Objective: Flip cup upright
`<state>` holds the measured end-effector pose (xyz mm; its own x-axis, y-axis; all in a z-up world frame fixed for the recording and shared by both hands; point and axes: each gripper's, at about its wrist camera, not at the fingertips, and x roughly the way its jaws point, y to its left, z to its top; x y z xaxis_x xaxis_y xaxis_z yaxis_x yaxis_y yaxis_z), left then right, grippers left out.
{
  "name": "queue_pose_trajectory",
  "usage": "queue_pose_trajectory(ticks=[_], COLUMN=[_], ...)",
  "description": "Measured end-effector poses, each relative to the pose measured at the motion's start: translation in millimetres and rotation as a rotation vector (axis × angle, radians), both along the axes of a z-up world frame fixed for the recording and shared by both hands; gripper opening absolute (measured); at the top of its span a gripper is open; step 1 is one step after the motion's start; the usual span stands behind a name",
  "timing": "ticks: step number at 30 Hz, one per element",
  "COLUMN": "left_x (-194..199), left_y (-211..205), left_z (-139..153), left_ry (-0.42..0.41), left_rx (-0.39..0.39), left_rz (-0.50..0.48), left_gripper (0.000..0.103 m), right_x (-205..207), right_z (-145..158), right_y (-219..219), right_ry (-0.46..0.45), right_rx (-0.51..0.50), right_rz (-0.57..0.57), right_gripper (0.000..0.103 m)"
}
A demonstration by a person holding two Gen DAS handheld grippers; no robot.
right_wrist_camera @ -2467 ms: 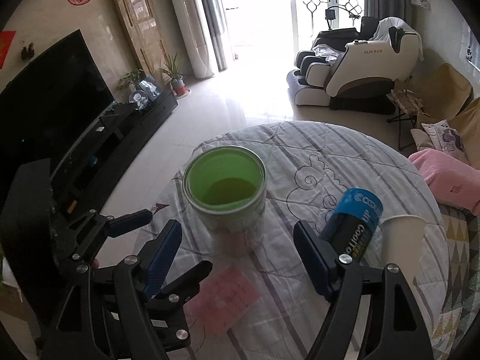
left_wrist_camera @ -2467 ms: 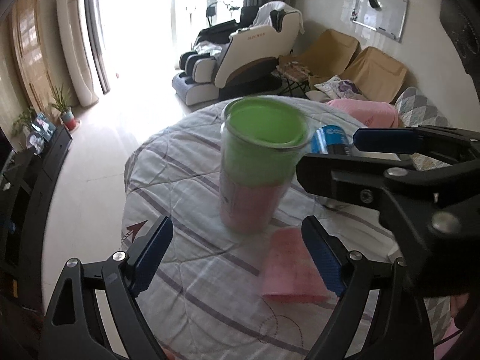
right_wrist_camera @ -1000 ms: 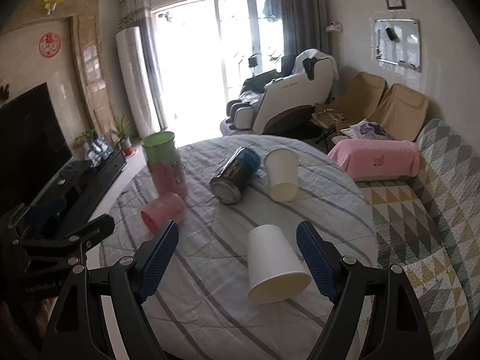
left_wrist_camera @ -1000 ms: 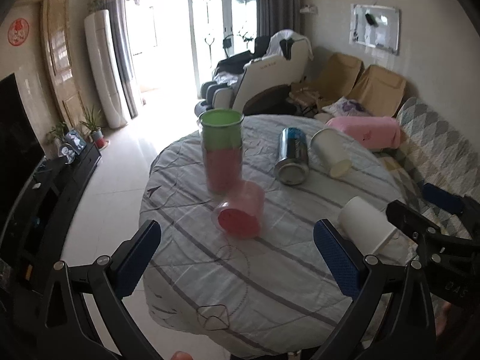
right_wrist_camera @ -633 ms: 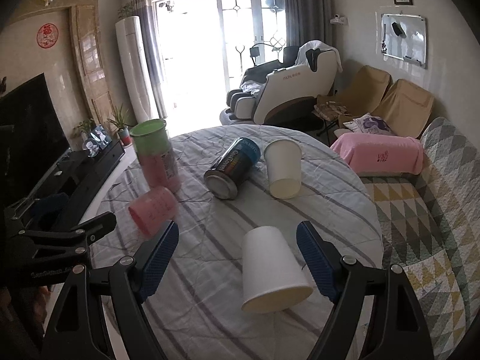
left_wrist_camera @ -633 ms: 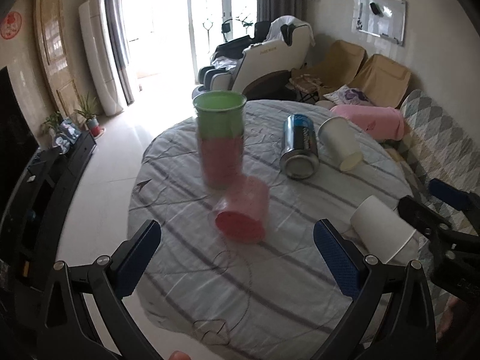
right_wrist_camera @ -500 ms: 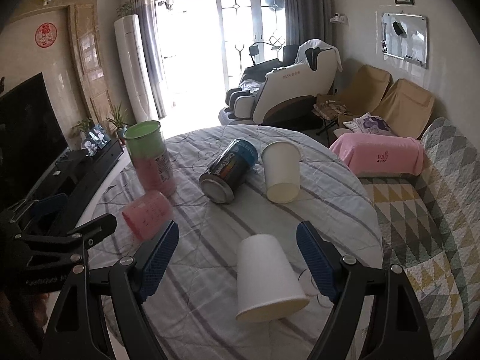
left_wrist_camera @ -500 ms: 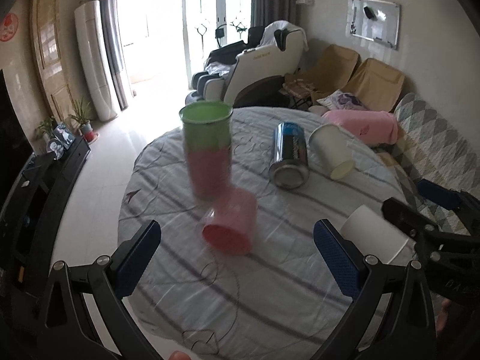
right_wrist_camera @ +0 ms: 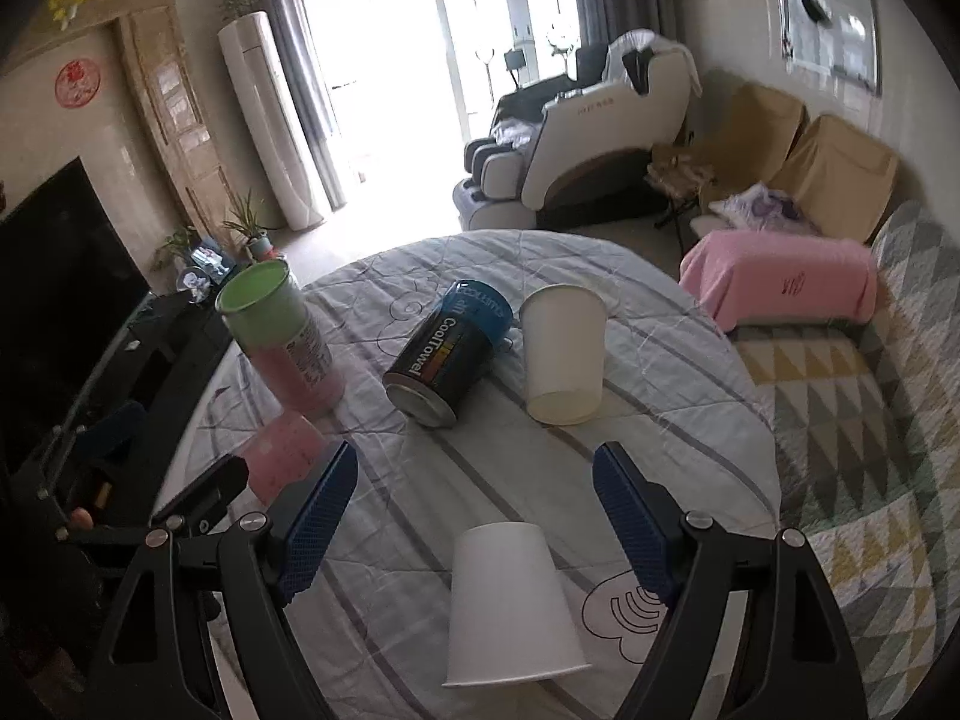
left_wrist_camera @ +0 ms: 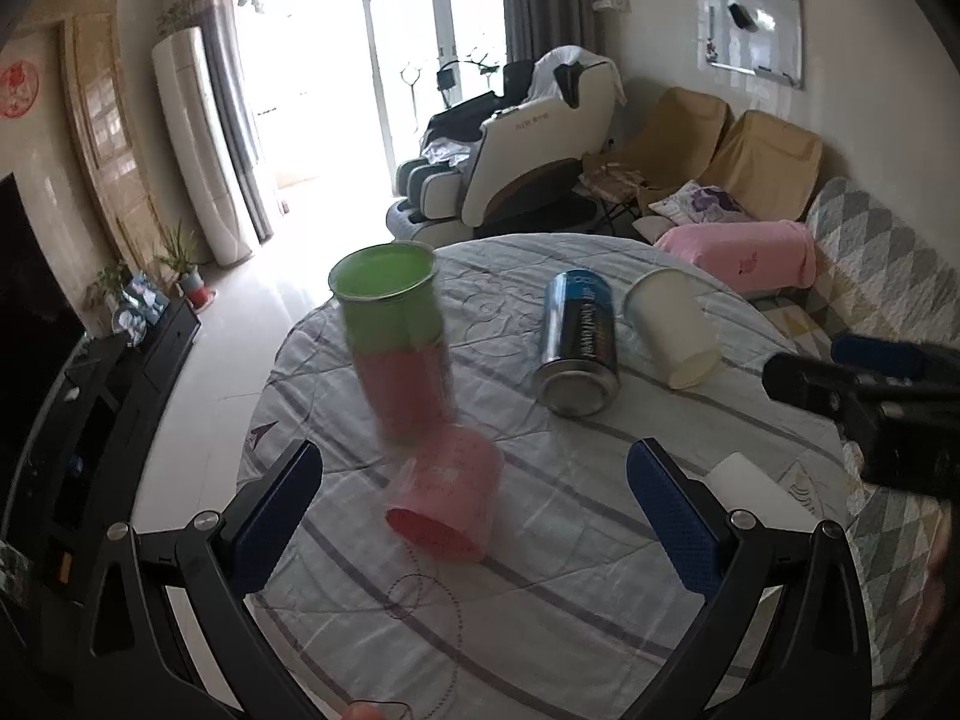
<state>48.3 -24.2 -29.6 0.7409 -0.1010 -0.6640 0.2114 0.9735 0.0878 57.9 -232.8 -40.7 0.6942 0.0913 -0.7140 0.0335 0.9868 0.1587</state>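
Two tools spread wide and empty, left tool (left_wrist_camera: 474, 516), right tool (right_wrist_camera: 474, 531), pink cup (left_wrist_camera: 447, 495) toppled beside green-pink tumbler (left_wrist_camera: 396, 342), can (right_wrist_camera: 450, 360) lying nearby.

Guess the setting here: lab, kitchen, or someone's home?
Most likely a home living room. A massage chair stands by bright glass balcony doors, a sofa with a quilted cover runs along the right, and a TV on a low cabinet stands on the left.
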Motion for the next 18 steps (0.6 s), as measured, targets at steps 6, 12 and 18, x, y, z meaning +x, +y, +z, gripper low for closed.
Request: queue_pose_trajectory(ticks=[6, 12, 18], left_x=[-9.6, -10.9, -21.0], left_y=[-22.3, -21.0, -21.5], left_z=[-3.9, -14.0, -15.9], left_ry=[-0.001, 0.029, 0.016], left_rx=[0.044, 0.055, 0.072], left_rz=[-0.022, 0.001, -0.014], left_gripper=[0.103, 0.103, 0.103], right_x=[-8.6, -15.2, -16.1], right_z=[-3.5, -23.1, -25.6], right_y=[-20.3, -33.7, -36.0], right_ry=[0.048, 0.097, 0.084], right_rx=[-0.001, 0.035, 0.079], right_rz=[0.016, 0.031, 0.031], right_gripper=[0.082, 0.082, 0.082])
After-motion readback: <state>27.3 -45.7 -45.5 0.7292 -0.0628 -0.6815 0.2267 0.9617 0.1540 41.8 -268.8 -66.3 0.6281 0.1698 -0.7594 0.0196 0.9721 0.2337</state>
